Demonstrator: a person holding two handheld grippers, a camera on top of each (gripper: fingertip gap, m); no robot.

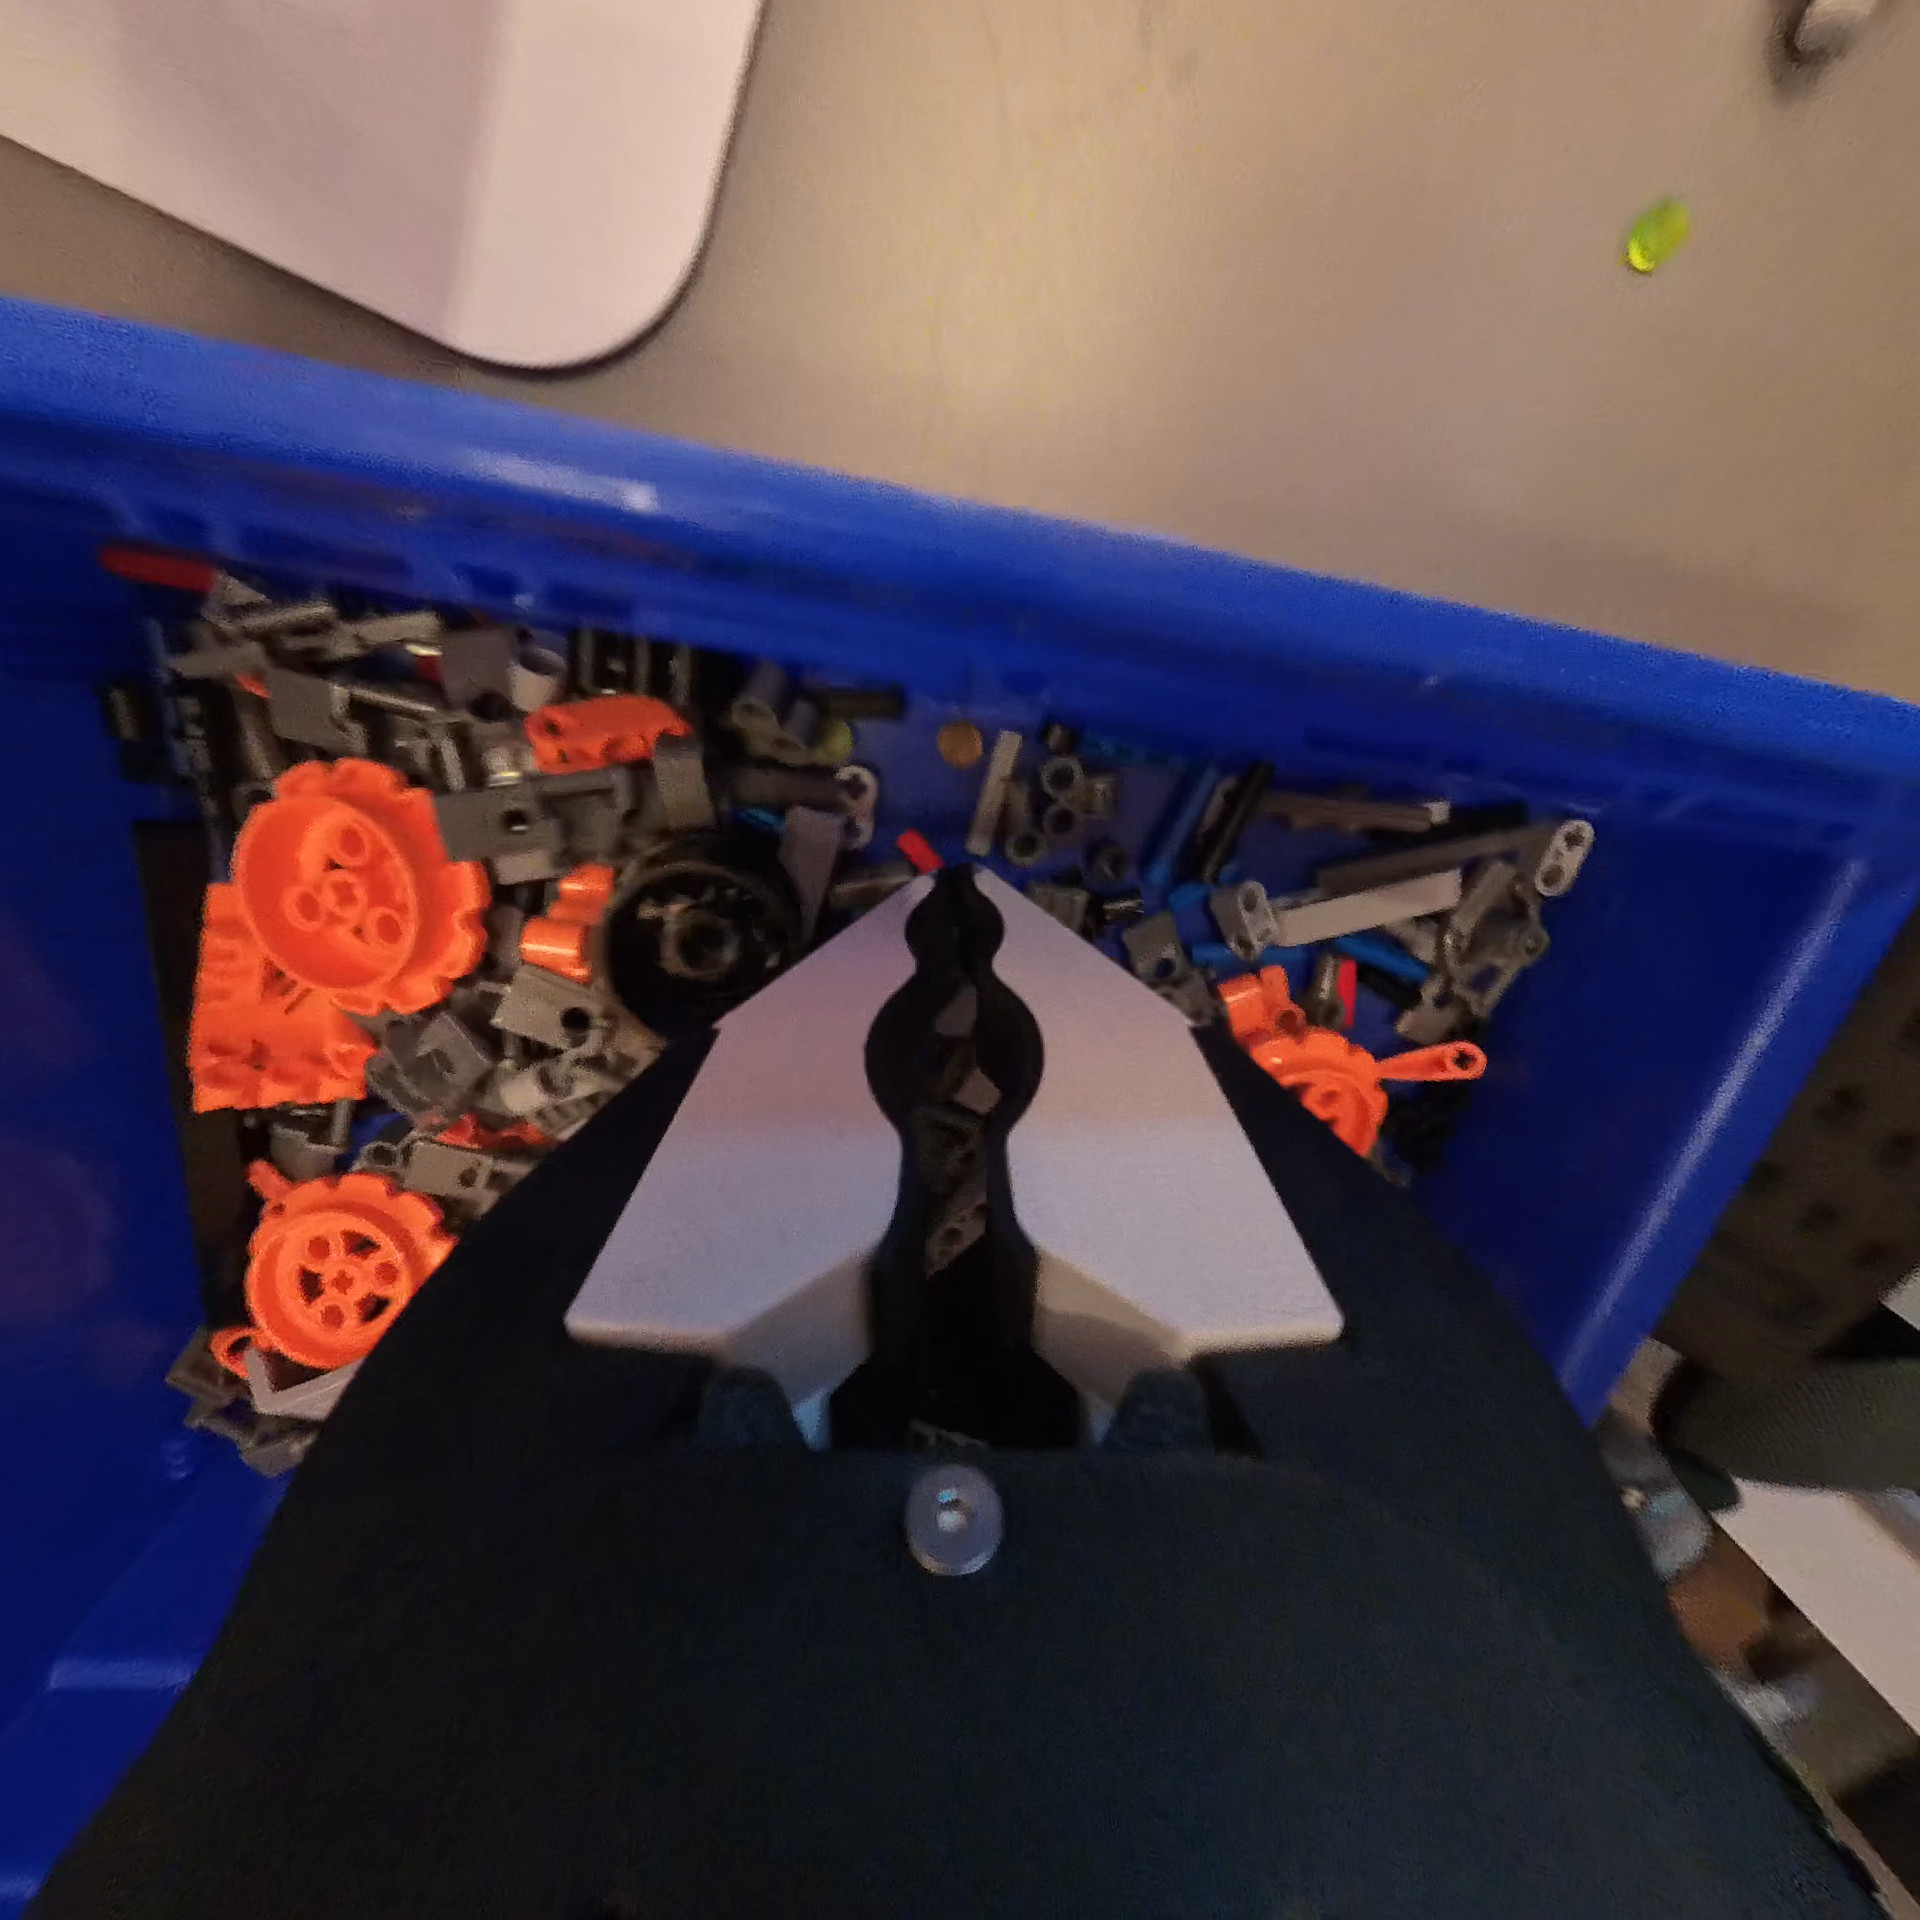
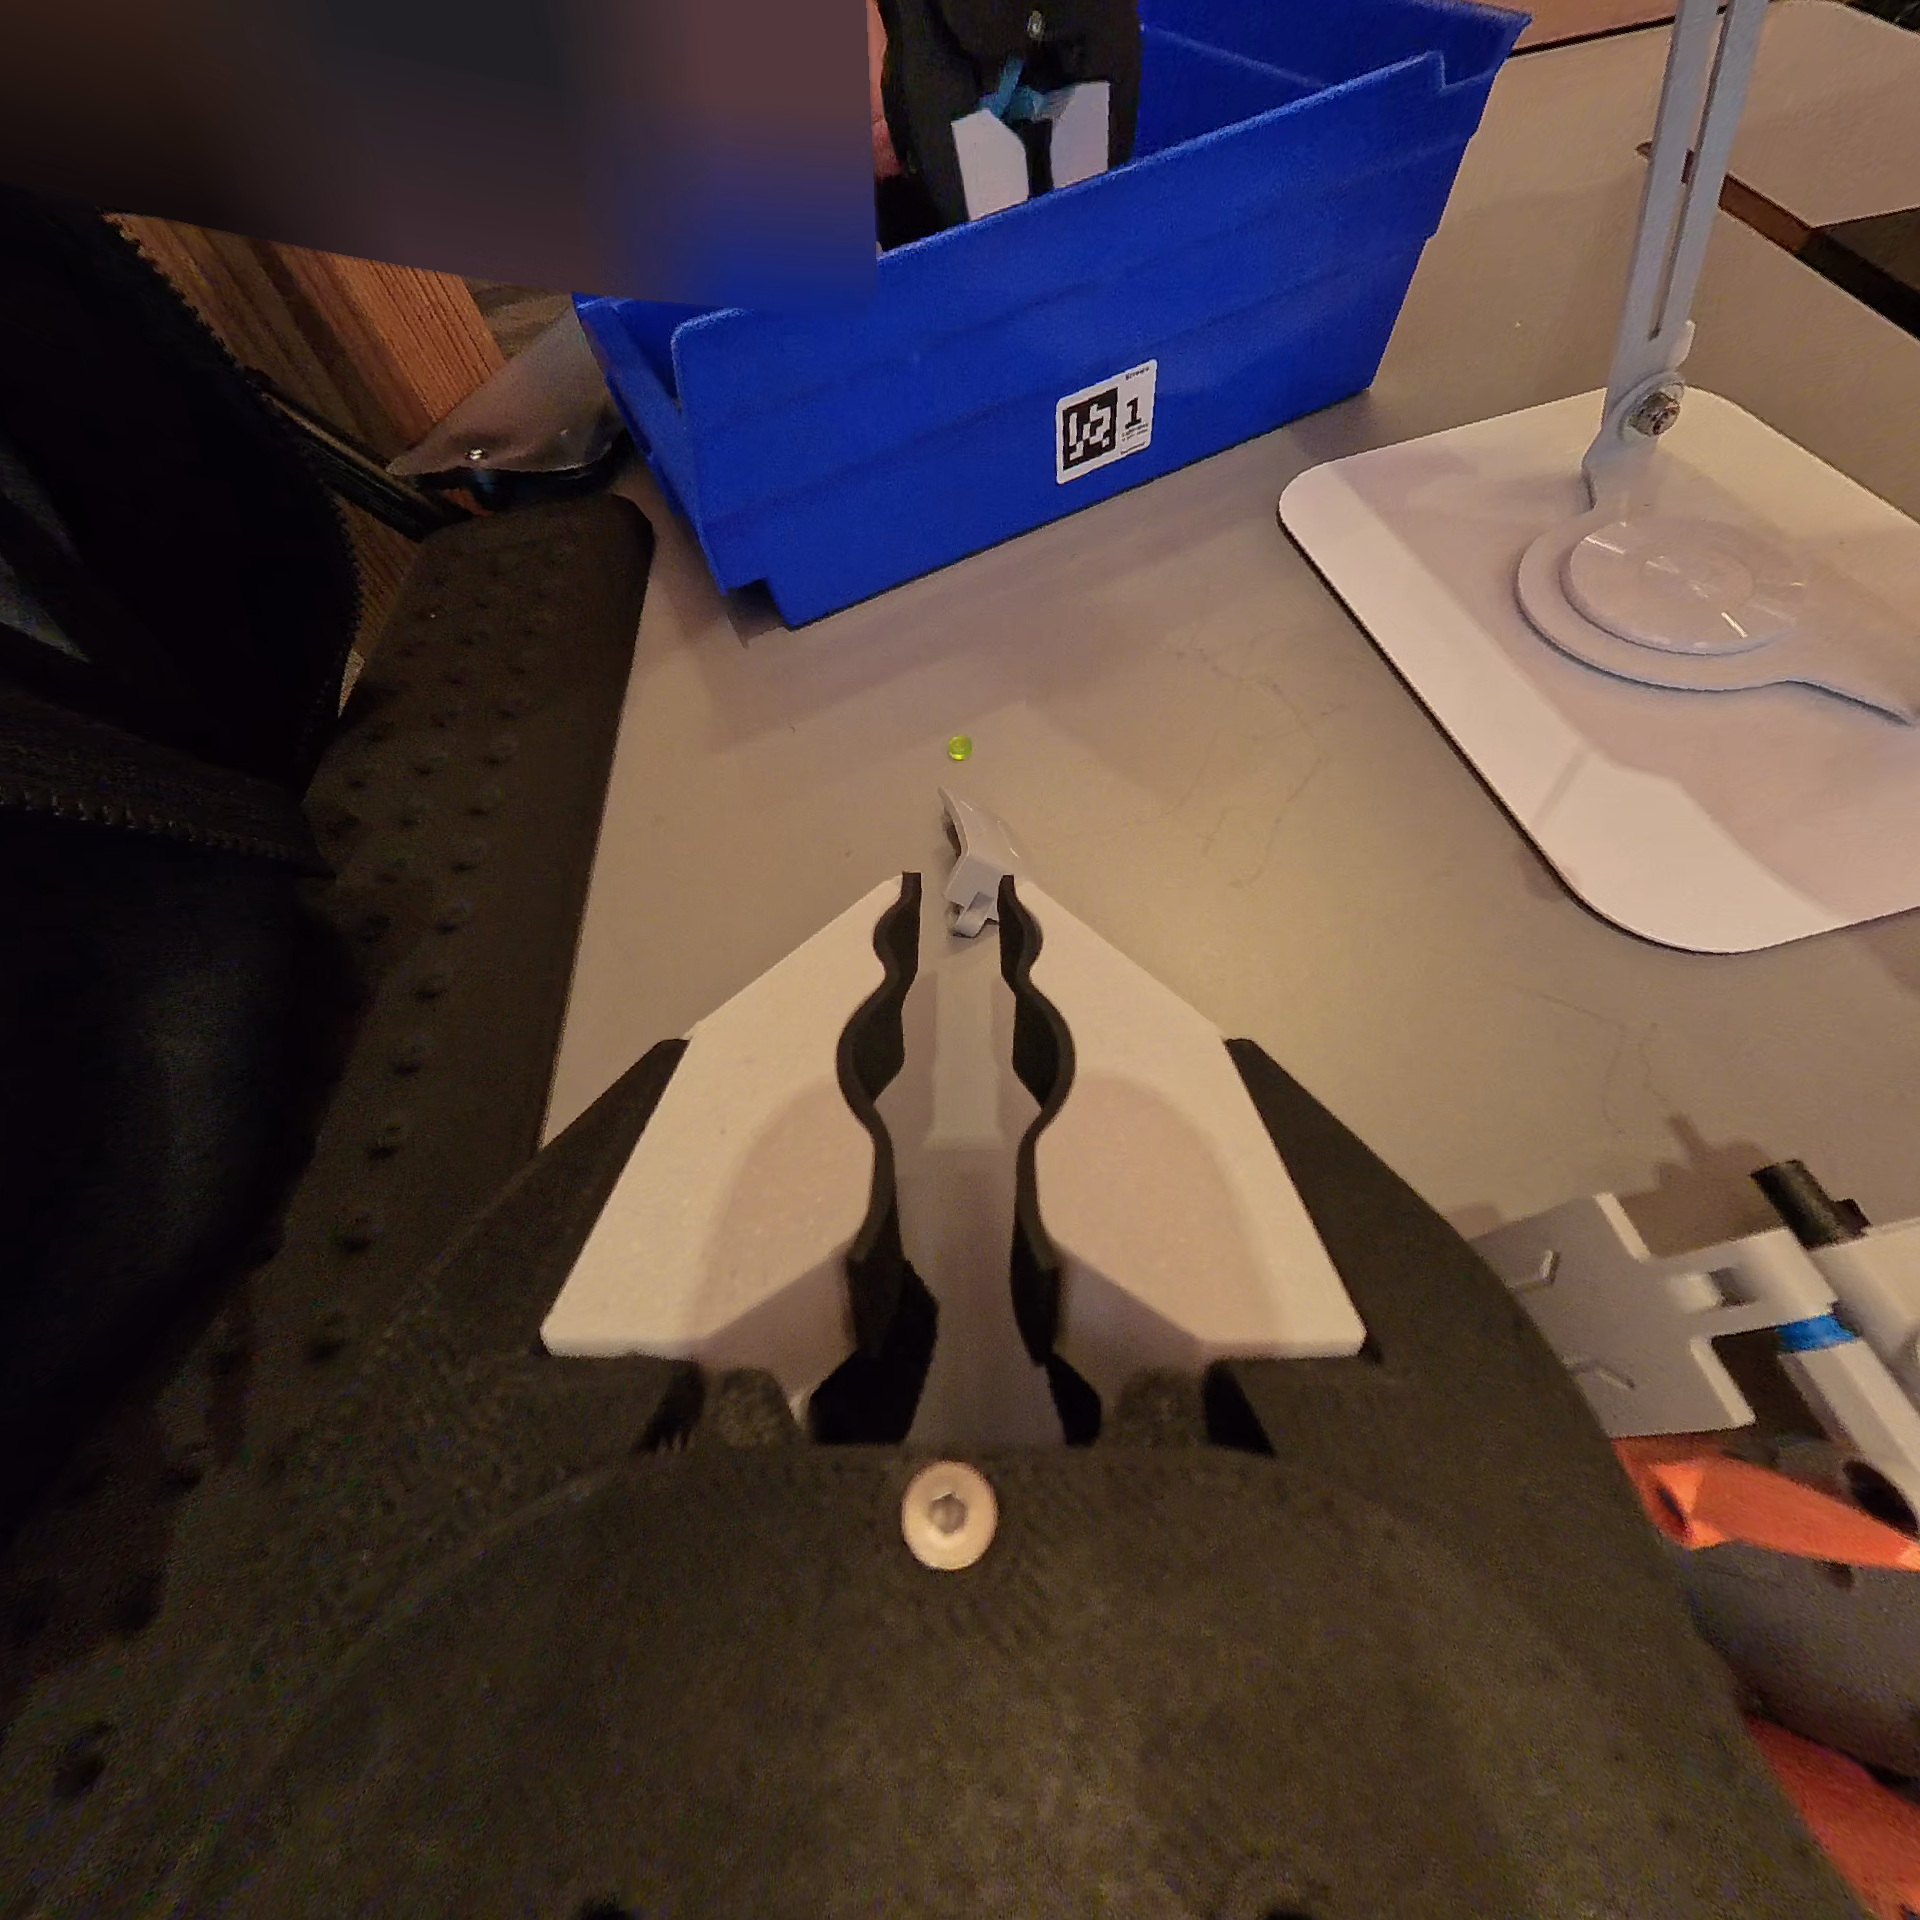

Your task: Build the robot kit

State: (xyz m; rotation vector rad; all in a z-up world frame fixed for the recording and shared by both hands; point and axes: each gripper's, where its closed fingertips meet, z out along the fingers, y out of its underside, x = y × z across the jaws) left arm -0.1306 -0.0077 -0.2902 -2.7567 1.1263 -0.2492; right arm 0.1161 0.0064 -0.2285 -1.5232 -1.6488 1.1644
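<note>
My left gripper [image 1: 957, 878] is shut, its tips low inside a blue bin [image 1: 1039, 603] over a pile of grey, black and orange building-toy parts. A small red piece [image 1: 916, 850] lies right at the tips; I cannot tell if it is pinched. Orange wheels [image 1: 353, 894] and a black tyre [image 1: 701, 930] lie to the left. The right wrist view shows this gripper [image 2: 1013, 135] reaching into the bin [image 2: 935, 416]. My right gripper [image 2: 958, 883] is open just above the grey table. A light grey curved part [image 2: 977, 847] lies at its right fingertip, clear of the left pad.
A small green round stud [image 2: 959, 747] lies on the table beyond the grey part; it also shows in the left wrist view [image 1: 1656, 235]. A white stand base [image 2: 1621, 665] sits at right. A black perforated mat [image 2: 468, 831] borders the table's left. A partly built grey and orange model [image 2: 1766, 1351] is at lower right. My right fingertips sit around 25 cm from my left ones. The small green round stud [image 2: 959, 747] sits 12 cm or so from the ends of my right fingers. Look for it in the left wrist view [image 1: 1664, 233] too.
</note>
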